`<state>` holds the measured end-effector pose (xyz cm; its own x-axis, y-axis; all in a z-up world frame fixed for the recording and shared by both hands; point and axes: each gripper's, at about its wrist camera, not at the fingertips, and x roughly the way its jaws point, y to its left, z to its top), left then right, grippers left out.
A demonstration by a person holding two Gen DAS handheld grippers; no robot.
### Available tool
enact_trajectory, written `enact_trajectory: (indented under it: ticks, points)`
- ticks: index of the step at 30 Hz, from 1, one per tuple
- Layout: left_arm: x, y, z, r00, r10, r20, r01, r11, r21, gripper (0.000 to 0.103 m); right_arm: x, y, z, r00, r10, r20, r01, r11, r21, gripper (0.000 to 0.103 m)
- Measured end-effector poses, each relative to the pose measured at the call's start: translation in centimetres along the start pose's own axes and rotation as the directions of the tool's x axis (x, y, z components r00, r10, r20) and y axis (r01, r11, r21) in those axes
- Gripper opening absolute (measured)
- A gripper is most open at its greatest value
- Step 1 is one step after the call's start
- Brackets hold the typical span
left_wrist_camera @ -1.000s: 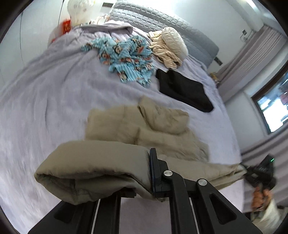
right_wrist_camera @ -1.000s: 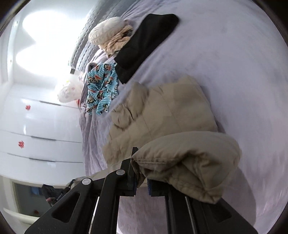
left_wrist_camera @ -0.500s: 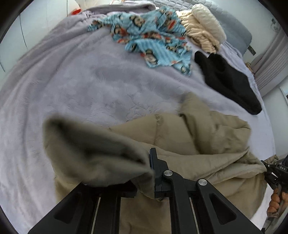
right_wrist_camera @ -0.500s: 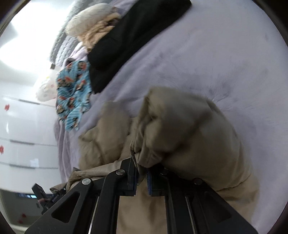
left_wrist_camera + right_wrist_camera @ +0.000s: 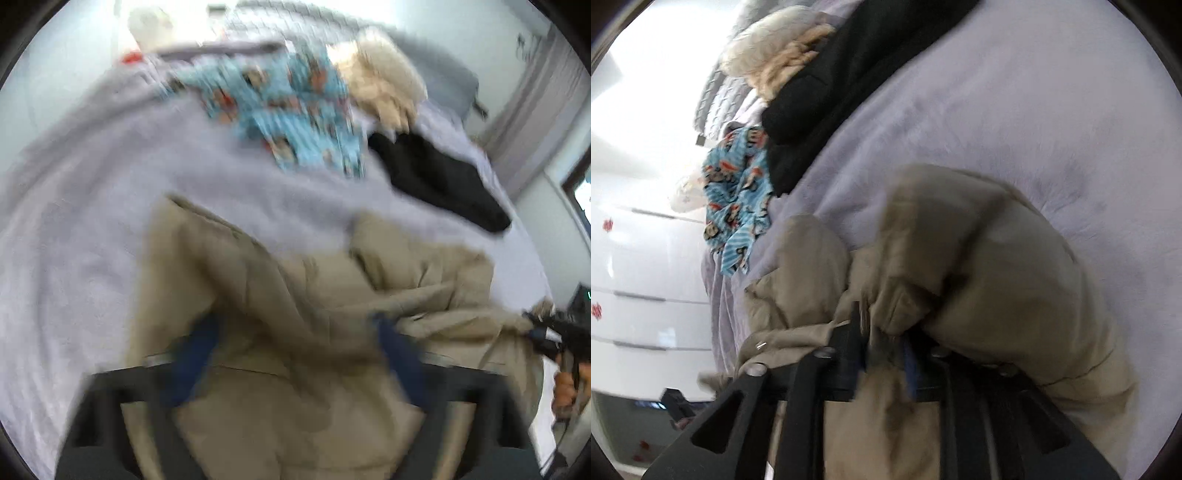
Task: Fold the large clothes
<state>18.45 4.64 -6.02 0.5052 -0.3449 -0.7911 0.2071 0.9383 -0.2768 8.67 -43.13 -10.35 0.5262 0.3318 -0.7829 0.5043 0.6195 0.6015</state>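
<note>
A beige padded jacket lies bunched on the lilac bedspread; it also shows in the right wrist view. My left gripper is open, its blue-padded fingers wide apart over the jacket; the view is blurred. My right gripper has its fingers a little apart with a fold of the jacket's edge between them. The right gripper also shows at the jacket's right end in the left wrist view.
A blue monkey-print garment, a cream knit and a black garment lie further up the bed. A grey headboard is behind them. White drawers stand left of the bed.
My left gripper has opened and let go of the jacket fold, which now lies over the jacket body. The right gripper's jaws have parted slightly. Both have lowered towards the bed.
</note>
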Motion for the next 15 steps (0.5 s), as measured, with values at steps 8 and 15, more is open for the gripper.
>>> enact_trajectory:
  ticks: [8, 15]
  points:
    - [0.9, -3.4, -0.3, 0.998, 0.031, -0.063, -0.021, 0.986, 0.164, 0.049, -0.7, 7.2, -4.6, 0.998, -0.046, -0.034, 0.031, 0.931, -0.363, 0.019]
    - [8.0, -1.1, -0.7, 0.974, 0.221, -0.058, -0.210, 0.966, 0.153, 0.046, 5.0, 5.2, -3.8, 0.976, -0.216, 0.037, 0.208, 0.862, -0.463, 0.004]
